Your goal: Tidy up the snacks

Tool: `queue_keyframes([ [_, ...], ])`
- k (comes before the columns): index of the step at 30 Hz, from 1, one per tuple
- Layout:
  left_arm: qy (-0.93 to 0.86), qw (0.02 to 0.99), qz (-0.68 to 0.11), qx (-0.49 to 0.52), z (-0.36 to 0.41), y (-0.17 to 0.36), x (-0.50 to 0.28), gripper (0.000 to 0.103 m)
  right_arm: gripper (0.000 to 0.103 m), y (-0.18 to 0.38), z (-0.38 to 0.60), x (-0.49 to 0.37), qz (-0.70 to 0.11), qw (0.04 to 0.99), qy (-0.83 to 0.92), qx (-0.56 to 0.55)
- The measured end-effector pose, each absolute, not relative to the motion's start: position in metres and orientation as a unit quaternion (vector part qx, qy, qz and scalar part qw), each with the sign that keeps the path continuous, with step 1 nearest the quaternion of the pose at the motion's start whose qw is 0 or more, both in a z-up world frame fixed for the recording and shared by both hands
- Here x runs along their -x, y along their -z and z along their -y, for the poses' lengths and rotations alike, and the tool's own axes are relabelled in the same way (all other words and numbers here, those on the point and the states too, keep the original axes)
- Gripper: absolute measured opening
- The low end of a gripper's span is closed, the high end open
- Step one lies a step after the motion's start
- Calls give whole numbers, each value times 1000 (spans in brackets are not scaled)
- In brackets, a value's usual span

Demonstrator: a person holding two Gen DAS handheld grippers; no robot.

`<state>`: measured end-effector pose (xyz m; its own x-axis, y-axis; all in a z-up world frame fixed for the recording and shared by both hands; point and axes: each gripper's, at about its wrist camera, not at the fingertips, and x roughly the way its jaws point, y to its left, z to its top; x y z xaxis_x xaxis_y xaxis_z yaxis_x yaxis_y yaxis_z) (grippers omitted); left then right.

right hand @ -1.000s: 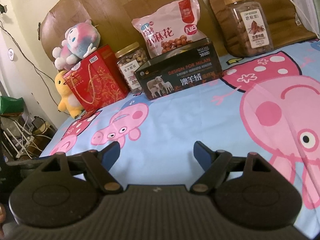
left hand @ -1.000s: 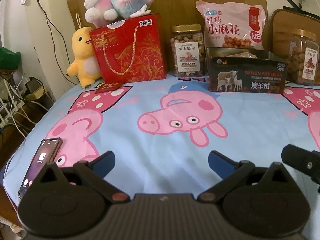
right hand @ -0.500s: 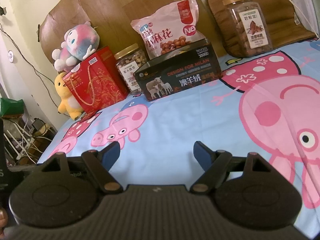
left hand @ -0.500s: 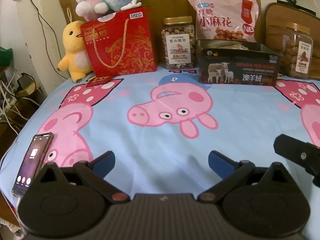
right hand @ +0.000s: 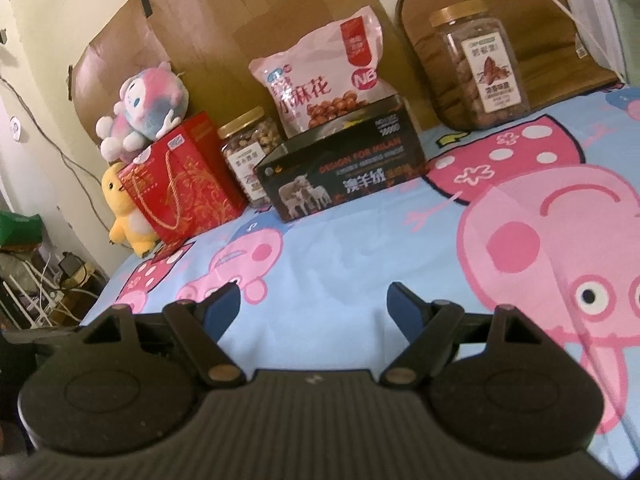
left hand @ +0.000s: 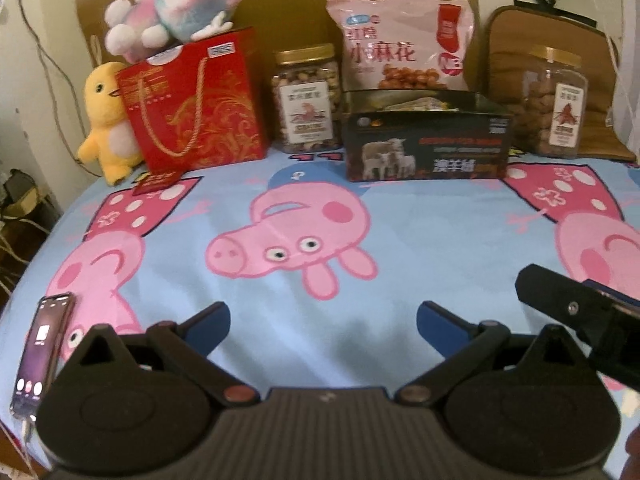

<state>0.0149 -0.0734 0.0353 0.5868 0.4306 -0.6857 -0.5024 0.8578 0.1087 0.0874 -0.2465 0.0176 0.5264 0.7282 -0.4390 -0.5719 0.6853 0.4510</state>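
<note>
Reaching for the snacks means crossing bare sheet: the dark open-topped cardboard box [left hand: 426, 142], clear gold-lidded nut jar [left hand: 306, 98] and pink snack bag [left hand: 400, 44] stand in a row against the headboard. Left gripper [left hand: 322, 320] and right gripper [right hand: 314, 304] hover spread wide and empty; I'd approach one jar level, straddling its sides below the lid.

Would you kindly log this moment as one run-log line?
left gripper: open, empty | right gripper: open, empty | snacks: untouched at bed's far edge | black box: open
</note>
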Motion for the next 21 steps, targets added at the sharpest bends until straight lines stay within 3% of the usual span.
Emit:
queue_keyframes([
  [21, -261, 888, -378, 37, 82, -44, -40, 103, 83, -30, 271, -107, -283, 882, -351, -137],
])
